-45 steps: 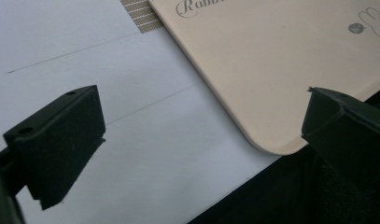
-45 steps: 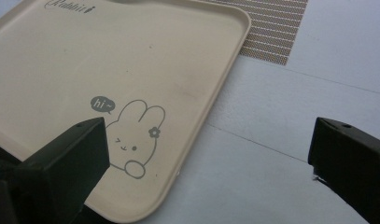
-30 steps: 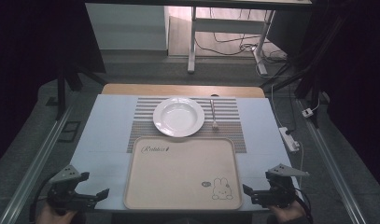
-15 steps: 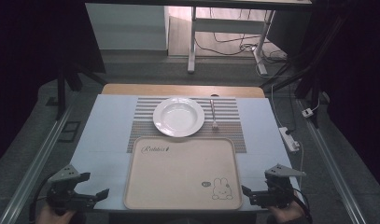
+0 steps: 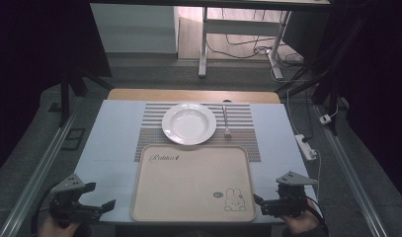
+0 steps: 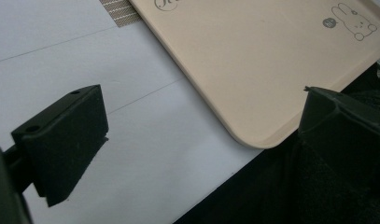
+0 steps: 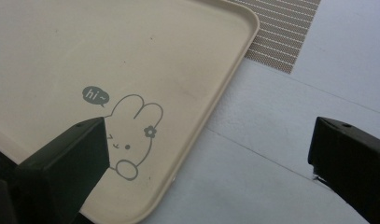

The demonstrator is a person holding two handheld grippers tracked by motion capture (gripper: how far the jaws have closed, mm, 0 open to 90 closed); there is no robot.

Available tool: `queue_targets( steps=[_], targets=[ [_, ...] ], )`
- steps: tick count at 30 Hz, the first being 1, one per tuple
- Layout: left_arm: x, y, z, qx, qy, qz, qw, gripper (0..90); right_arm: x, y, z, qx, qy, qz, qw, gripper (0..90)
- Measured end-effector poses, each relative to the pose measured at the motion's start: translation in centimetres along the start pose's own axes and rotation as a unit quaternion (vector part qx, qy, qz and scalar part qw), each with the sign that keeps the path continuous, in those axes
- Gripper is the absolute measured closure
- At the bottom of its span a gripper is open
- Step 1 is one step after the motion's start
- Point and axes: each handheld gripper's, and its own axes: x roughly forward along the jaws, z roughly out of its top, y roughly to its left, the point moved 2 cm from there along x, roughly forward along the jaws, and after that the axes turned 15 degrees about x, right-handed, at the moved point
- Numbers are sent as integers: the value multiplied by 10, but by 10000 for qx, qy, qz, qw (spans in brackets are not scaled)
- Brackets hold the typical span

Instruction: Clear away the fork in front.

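A beige tray (image 5: 191, 182) with a rabbit drawing lies at the table's near edge. Behind it, a white plate (image 5: 188, 123) and a fork (image 5: 225, 121) rest on a striped placemat (image 5: 248, 143). My left gripper (image 5: 100, 195) hovers open just left of the tray's near left corner. In the left gripper view, that corner of the tray (image 6: 253, 70) lies between the wide jaws of the left gripper (image 6: 201, 135). My right gripper (image 5: 264, 195) stands open at the tray's near right corner. In the right gripper view, the right gripper (image 7: 206, 163) straddles the rim of the tray (image 7: 131, 56).
The white tabletop (image 5: 109, 143) has bare room on both sides of the tray. A white power strip (image 5: 307, 147) with its cable lies at the right edge. The placemat (image 7: 281, 32) corner peeks out beyond the tray. Dark floor and metal rails flank the table.
My right gripper has edged slightly left toward the tray's corner. The left gripper has barely moved, and the tray, plate and fork are where they were.
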Motion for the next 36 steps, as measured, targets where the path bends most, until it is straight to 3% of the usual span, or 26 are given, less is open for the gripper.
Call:
queue_targets(
  steps=[14,20,30,36],
  targets=[
    [1,1,0,-39,22,-53,10000,25,13,3,7,-387,-7,50,9992,0],
    [1,1,0,-60,14,-69,10000,25,20,2,12,-546,137,57,9984,0],
    [1,1,0,-87,31,-70,9999,25,33,0,21,-515,154,107,9985,0],
    [1,2,0,-99,44,-72,9999,25,45,0,28,-648,183,64,9977,0]
  ],
)
